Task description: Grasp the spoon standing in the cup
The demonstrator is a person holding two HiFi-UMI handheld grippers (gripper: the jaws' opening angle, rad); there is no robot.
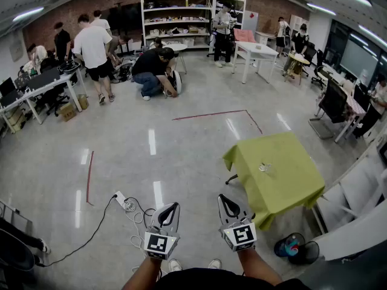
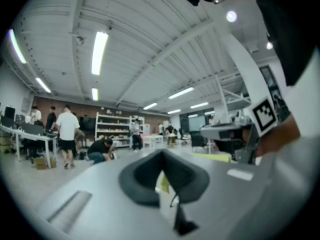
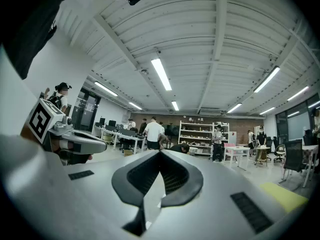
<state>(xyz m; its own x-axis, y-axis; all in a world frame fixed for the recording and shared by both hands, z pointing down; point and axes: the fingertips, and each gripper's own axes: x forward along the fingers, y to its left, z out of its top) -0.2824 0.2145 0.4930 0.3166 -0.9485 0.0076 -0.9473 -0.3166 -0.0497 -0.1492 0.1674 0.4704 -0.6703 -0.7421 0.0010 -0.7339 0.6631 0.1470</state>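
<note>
Spoon is gripped by neither tool: short of the green counter (image 1: 290, 183), the left hand-held gripper (image 1: 175, 205) and right hand-held gripper (image 1: 221, 196) are held level, jaws pressed together. At the counter's middle the cup (image 1: 264, 167) is seen, its spoon too small to be told.

On the far green-clothed bench (image 1: 290, 189), the cup (image 1: 264, 167) is too small to show any spoon. The left tool (image 2: 162, 153) looks blurred close up. The picture's bottom edge cuts off the person's forearms (image 1: 147, 274).
</note>
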